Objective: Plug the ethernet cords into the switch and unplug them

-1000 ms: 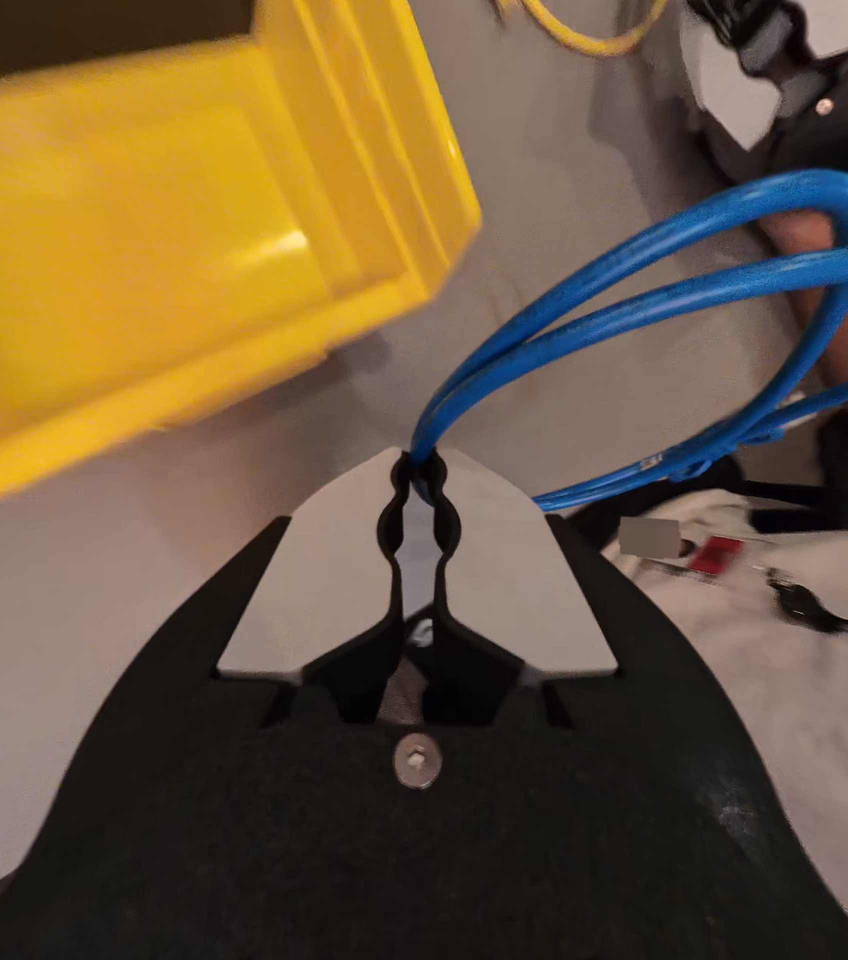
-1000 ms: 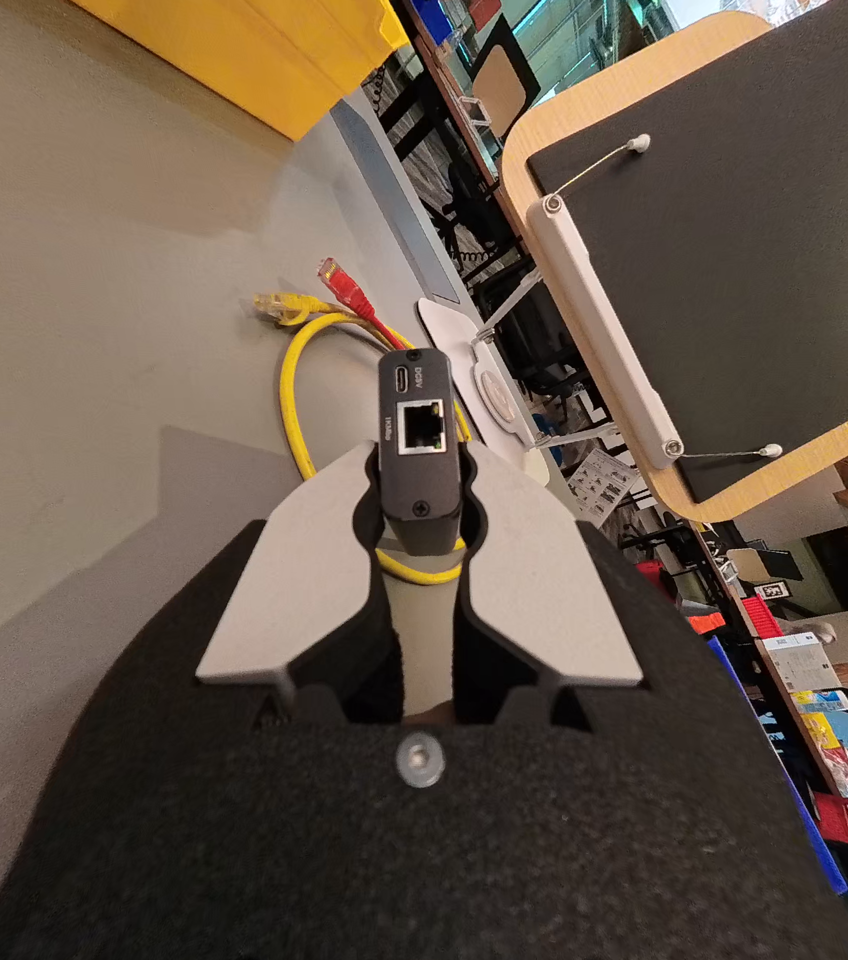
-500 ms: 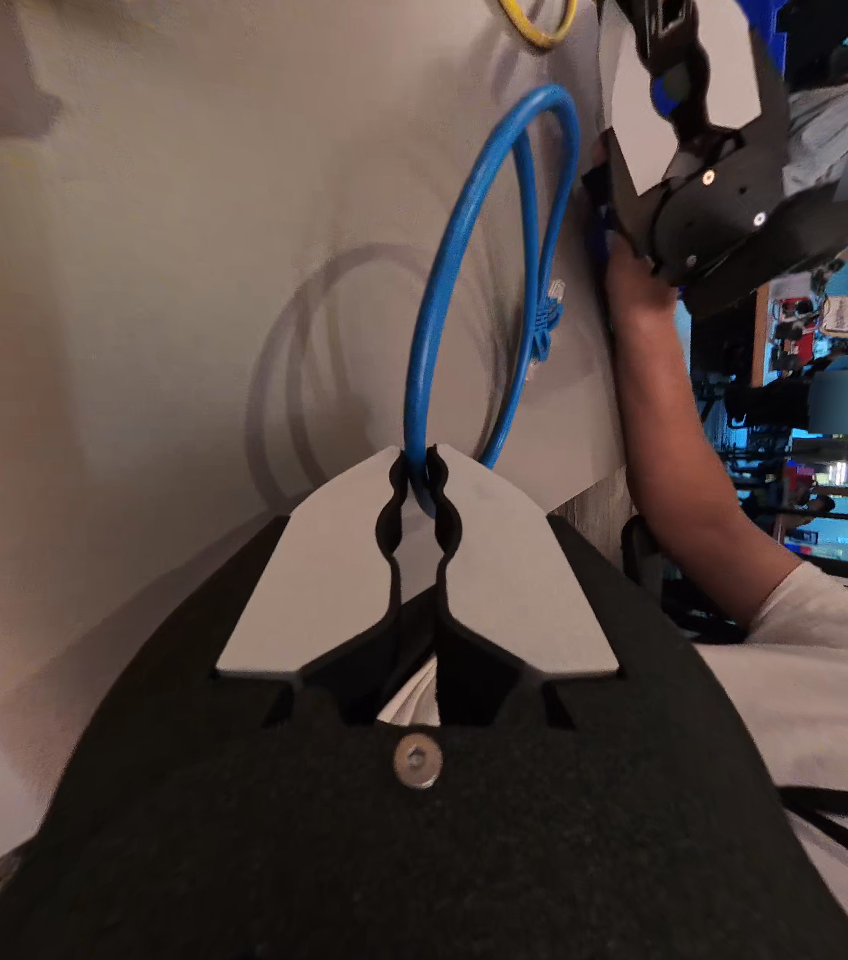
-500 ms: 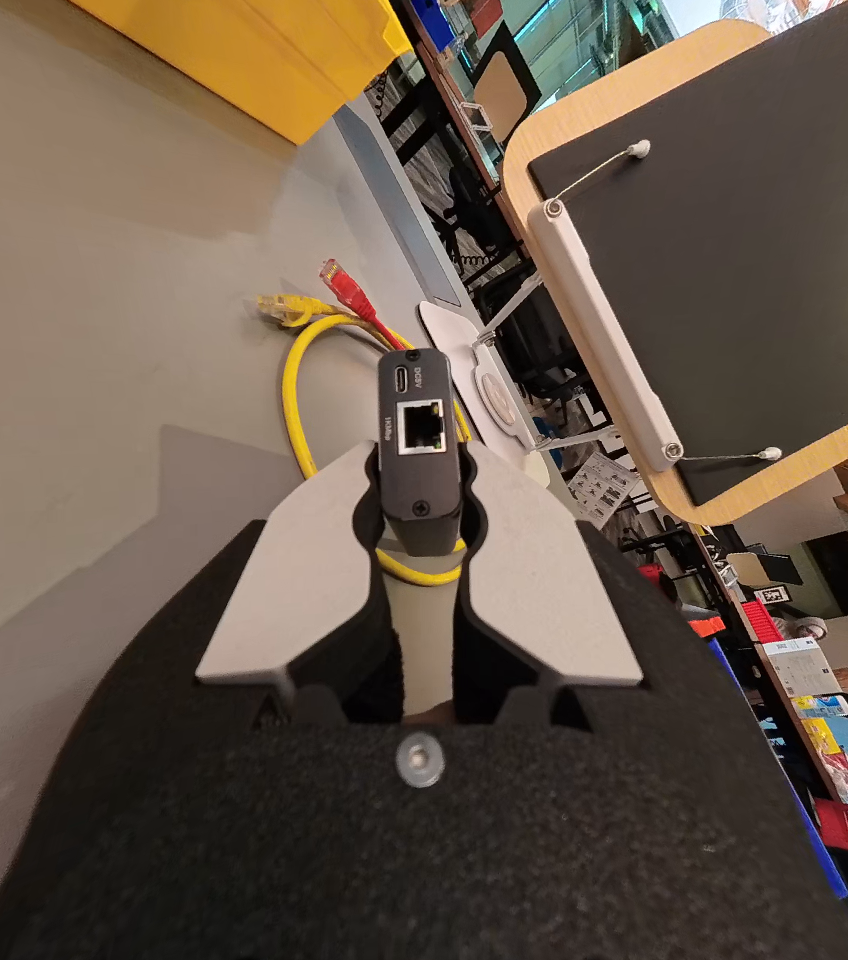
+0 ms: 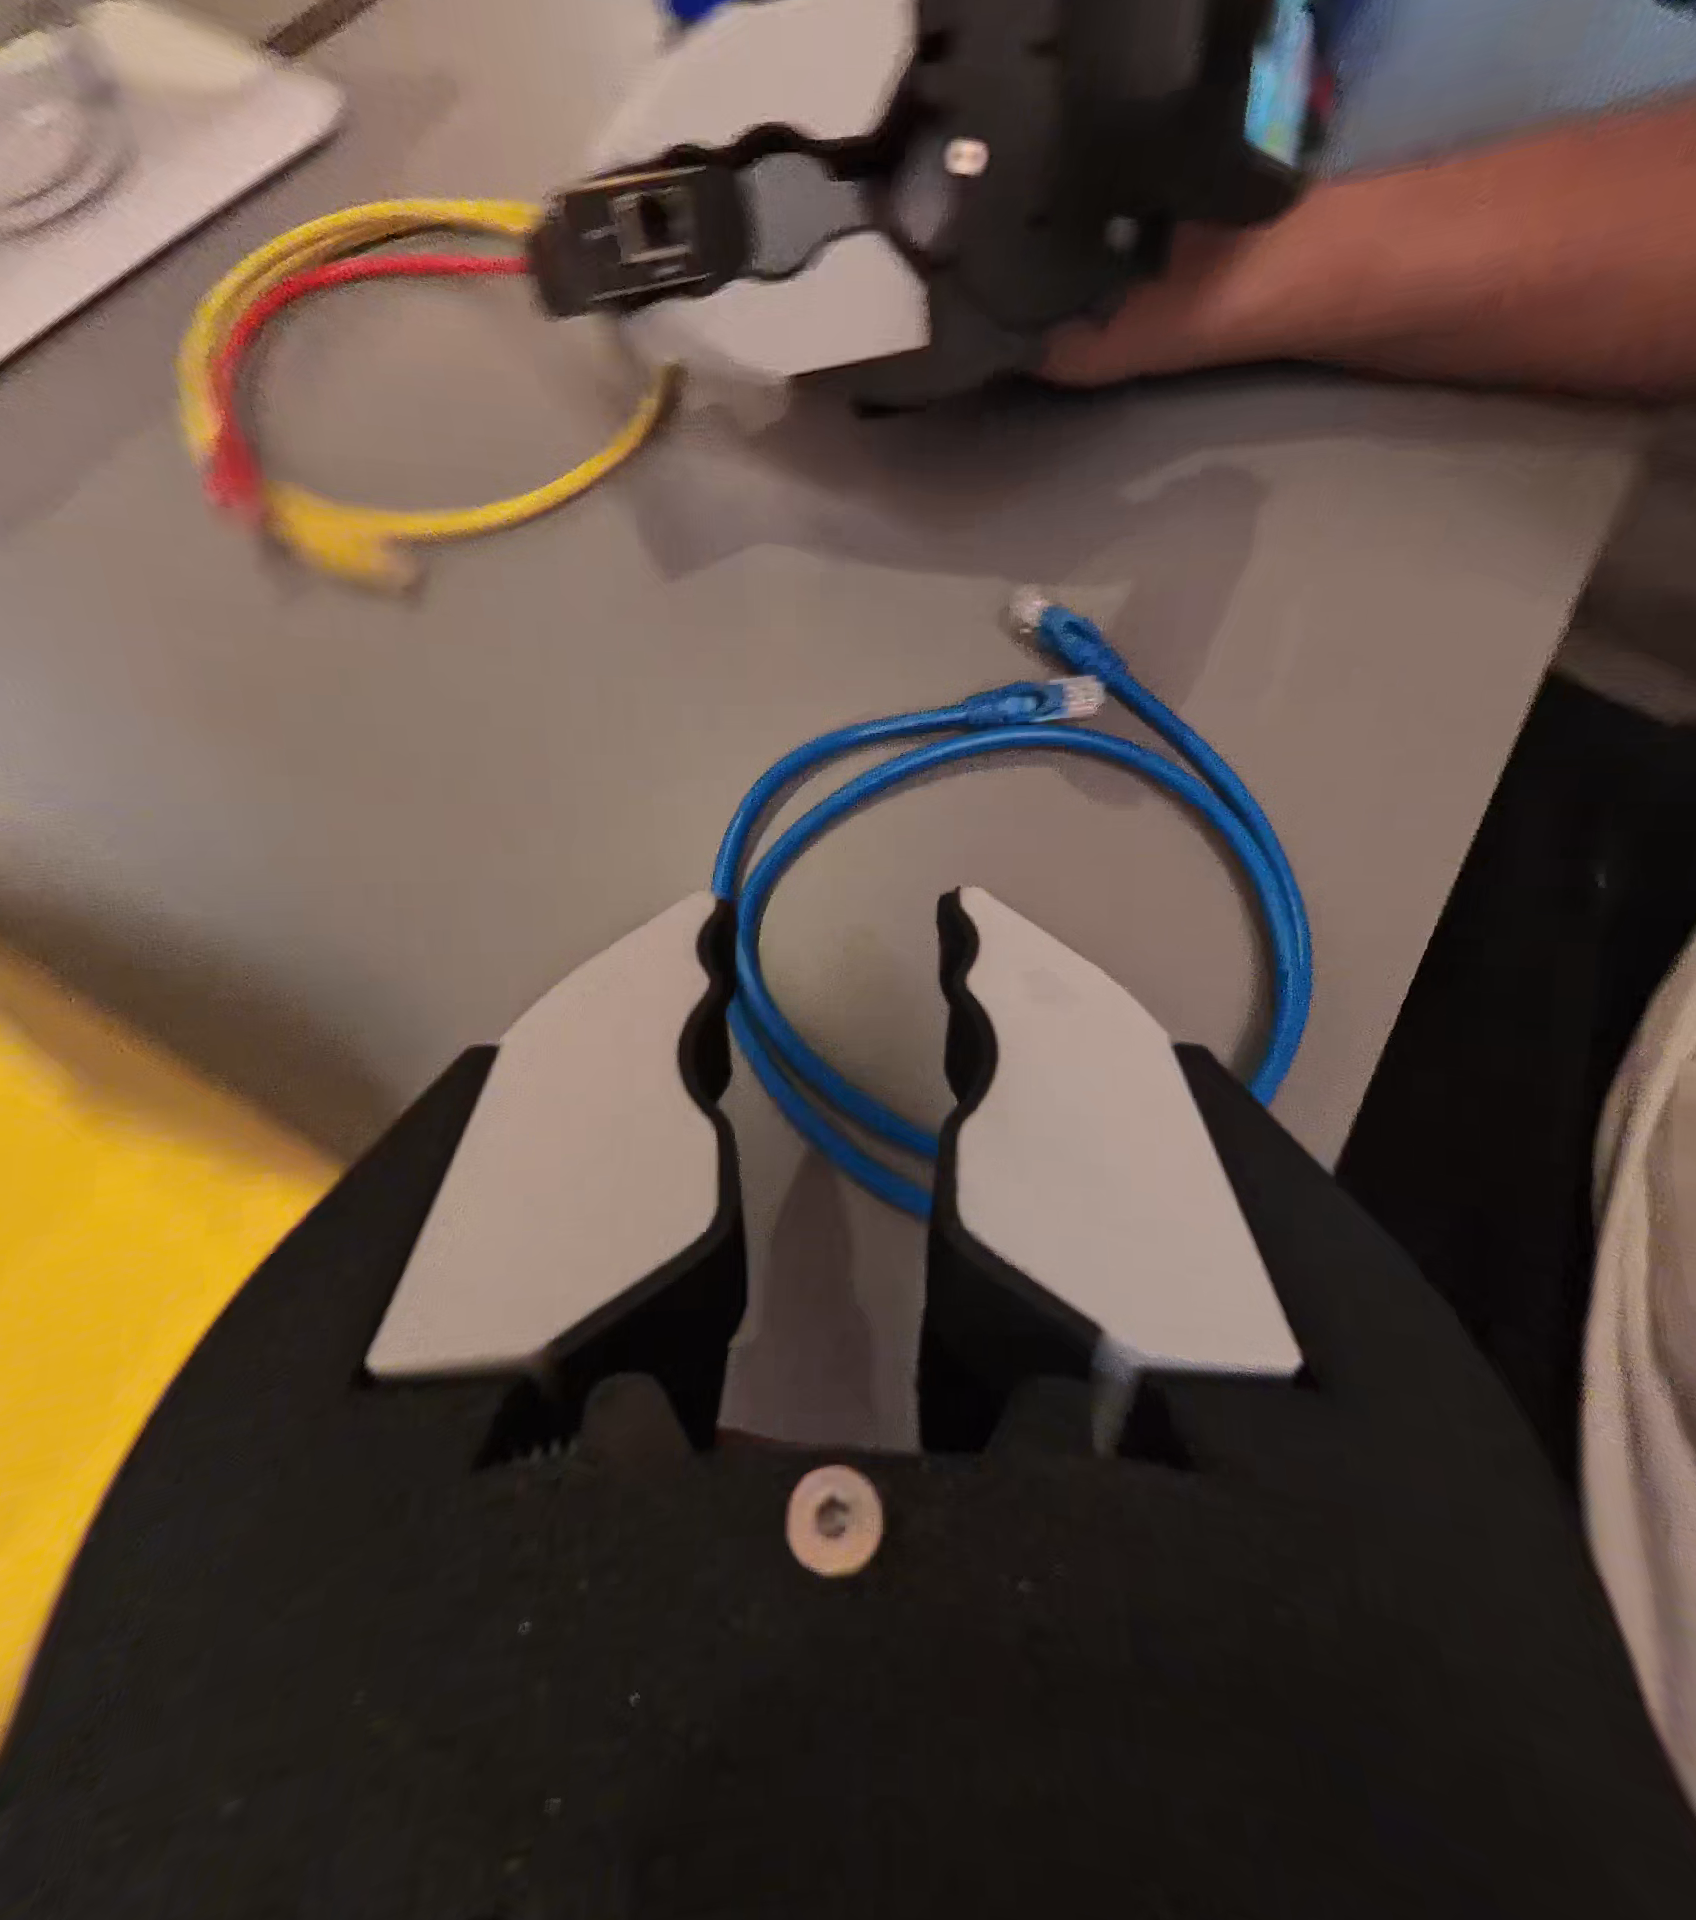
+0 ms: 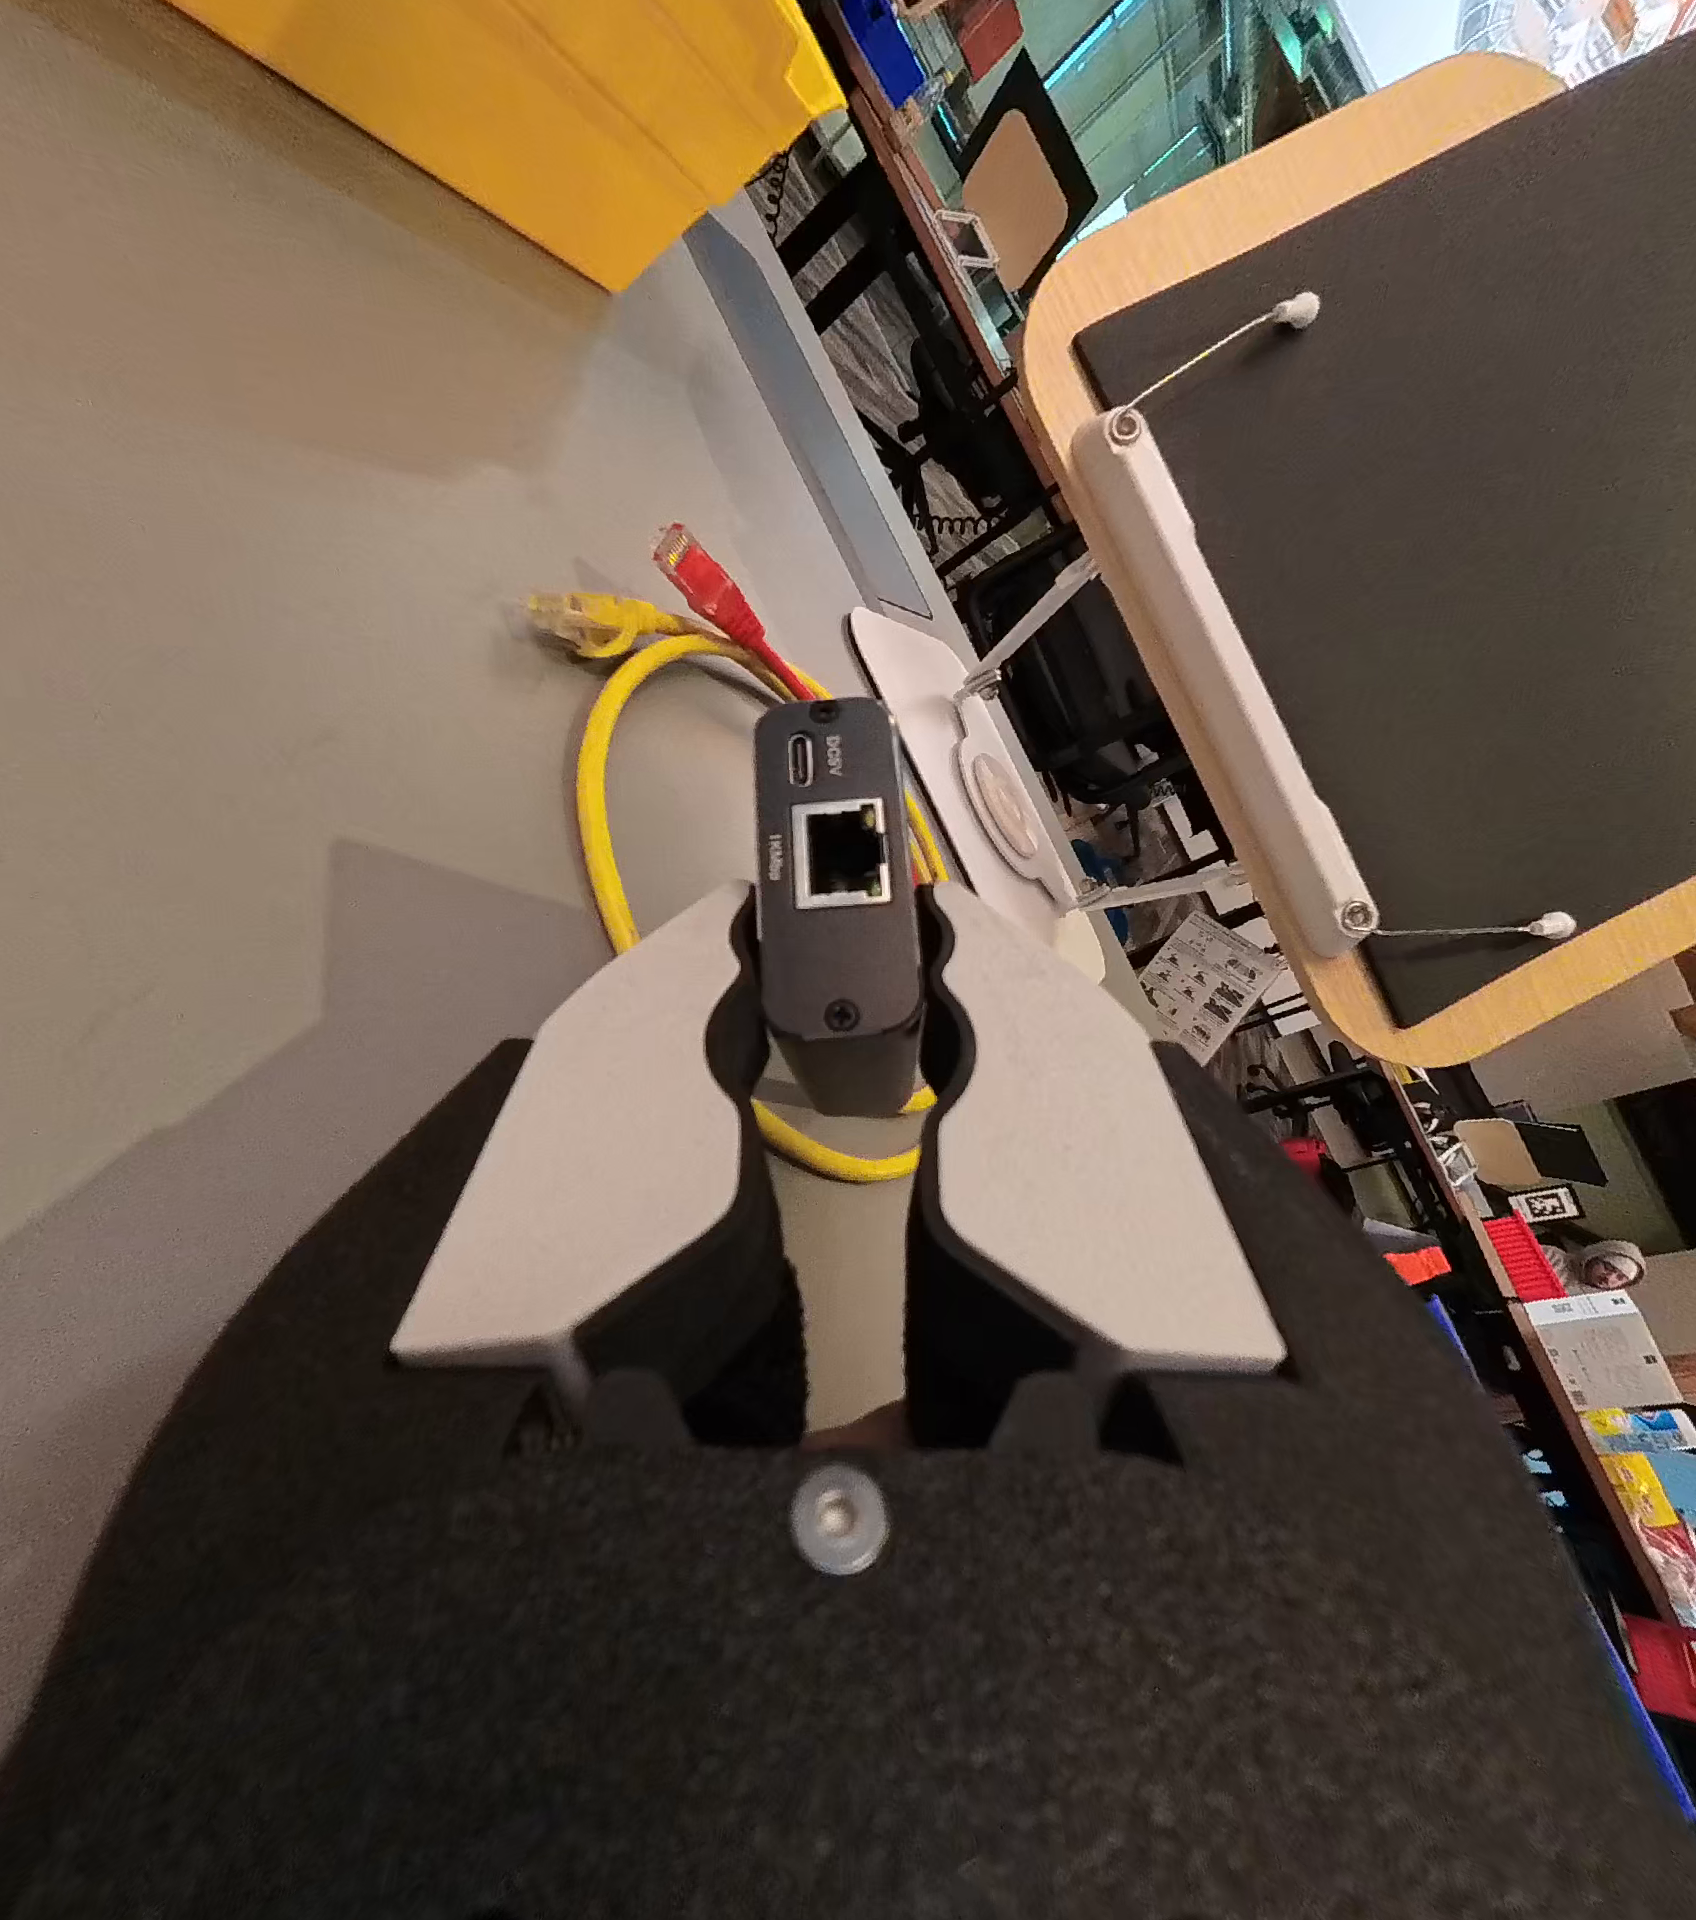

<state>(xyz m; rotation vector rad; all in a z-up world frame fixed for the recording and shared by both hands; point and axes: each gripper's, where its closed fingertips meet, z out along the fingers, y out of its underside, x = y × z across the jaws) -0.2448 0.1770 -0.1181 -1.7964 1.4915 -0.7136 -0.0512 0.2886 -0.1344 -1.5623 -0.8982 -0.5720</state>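
Grey-faced fingers (image 5: 605, 1122) of the left gripper (image 5: 828, 914) stand wide apart above the grey tabletop (image 5: 511, 727), gripping nothing. A coiled blue ethernet cord (image 5: 1270, 894) lies flat on the tabletop; part of its loop passes through the gap between the fingers, running close beside the left finger's black inner edge, though whether it touches that edge cannot be told. Both clear plugs of the cord rest at the far side of the coil, close together. Farther out, a yellow cord (image 5: 532, 499) and a red cord (image 5: 345, 281) lie looped together near a flat white base (image 5: 231, 135). A yellow bin (image 5: 44, 1299) sits at the near left.

In the right wrist view, the right gripper (image 6: 836, 914) has its fingers closed narrowly on the sides of the dark switch (image 6: 839, 935), held off the tabletop with one end face and its empty ethernet port toward the camera. Beyond it lie the yellow cord (image 6: 595, 810) and the red cord's plug (image 6: 704, 577). In the left view a person's hand (image 5: 1166, 312) holds this gripper.
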